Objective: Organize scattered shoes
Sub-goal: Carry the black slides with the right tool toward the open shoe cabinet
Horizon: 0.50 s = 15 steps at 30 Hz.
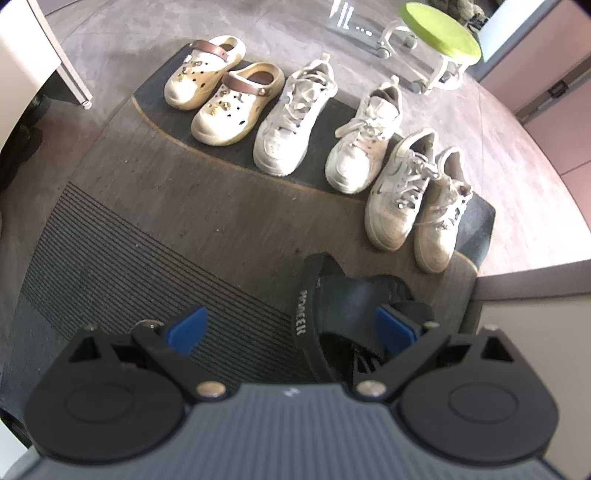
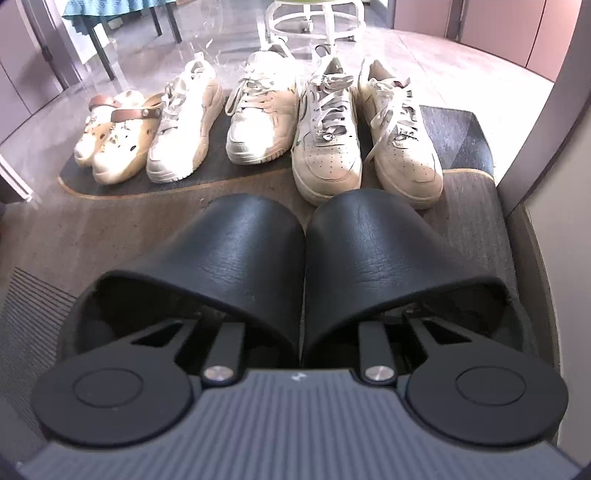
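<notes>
I see a pair of black slippers (image 2: 303,254) side by side on the brown mat (image 2: 110,229), toes pointing away from me, close in front of the right wrist camera. My right gripper (image 2: 301,332) has one finger reaching into each slipper's opening; the tips are hidden inside, so I cannot tell whether it grips anything. In the left wrist view the same slippers (image 1: 343,306) lie near and to the right, and my left gripper (image 1: 291,328) hangs above the ribbed grey mat (image 1: 129,258) with its blue pads (image 1: 188,328) well apart; the right pad sits over the slipper, holding nothing that I can see.

Beyond the slippers, a row of shoes stands on a dark rug (image 2: 461,136). Nearest on the right is a pair of white lace-up sneakers (image 2: 365,133), touching each other. Left of them two chunky white sneakers (image 2: 221,114) stand apart with a gap between. At the far left is a pair of beige clogs (image 2: 114,144) with brown straps. Farther back stands a rolling stool with a green seat (image 1: 439,33).
</notes>
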Each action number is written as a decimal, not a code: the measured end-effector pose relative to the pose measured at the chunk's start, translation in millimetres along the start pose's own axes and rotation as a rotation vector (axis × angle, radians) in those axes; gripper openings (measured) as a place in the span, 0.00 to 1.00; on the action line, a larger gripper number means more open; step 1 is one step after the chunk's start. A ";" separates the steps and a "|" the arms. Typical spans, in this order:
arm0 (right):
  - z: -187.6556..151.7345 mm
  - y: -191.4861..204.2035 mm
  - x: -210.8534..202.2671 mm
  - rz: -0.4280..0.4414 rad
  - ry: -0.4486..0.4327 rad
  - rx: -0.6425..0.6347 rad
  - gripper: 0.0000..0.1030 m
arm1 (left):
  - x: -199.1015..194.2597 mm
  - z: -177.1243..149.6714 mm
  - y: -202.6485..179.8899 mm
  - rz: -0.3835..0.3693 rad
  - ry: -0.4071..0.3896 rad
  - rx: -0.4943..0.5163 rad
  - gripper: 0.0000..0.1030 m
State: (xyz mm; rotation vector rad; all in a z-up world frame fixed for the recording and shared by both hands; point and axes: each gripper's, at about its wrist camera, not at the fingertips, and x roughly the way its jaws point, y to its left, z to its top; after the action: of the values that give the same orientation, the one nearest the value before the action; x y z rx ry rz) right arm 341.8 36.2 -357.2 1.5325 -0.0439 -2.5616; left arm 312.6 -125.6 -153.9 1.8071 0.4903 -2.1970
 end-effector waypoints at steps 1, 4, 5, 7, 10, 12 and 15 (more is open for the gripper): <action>3.3 1.1 -4.5 0.003 0.006 -0.008 0.23 | -6.0 1.9 2.7 0.003 -0.010 0.000 0.96; 15.0 6.7 -19.4 0.013 0.013 -0.041 0.23 | -27.4 8.7 19.5 0.021 -0.040 -0.014 0.96; 24.1 12.6 -30.4 0.026 0.010 -0.068 0.23 | -35.7 11.4 28.5 0.030 -0.051 -0.025 0.96; 34.1 20.3 -42.0 0.042 0.009 -0.099 0.23 | -54.8 18.0 52.9 0.054 -0.077 -0.059 0.96; 64.6 49.1 -69.7 0.090 0.008 -0.178 0.23 | -83.5 27.7 89.6 0.091 -0.115 -0.112 0.96; 84.3 73.8 -88.2 0.128 -0.001 -0.241 0.23 | -102.6 34.3 114.1 0.115 -0.141 -0.147 0.96; 106.2 107.8 -111.8 0.185 -0.030 -0.319 0.23 | -130.9 47.3 150.7 0.155 -0.185 -0.194 0.96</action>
State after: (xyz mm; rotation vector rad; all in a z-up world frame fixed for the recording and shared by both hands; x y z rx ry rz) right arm 313.3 -59.4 -197.8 1.3065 0.2008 -2.3133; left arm 356.4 -284.7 -32.0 1.4758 0.4876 -2.1056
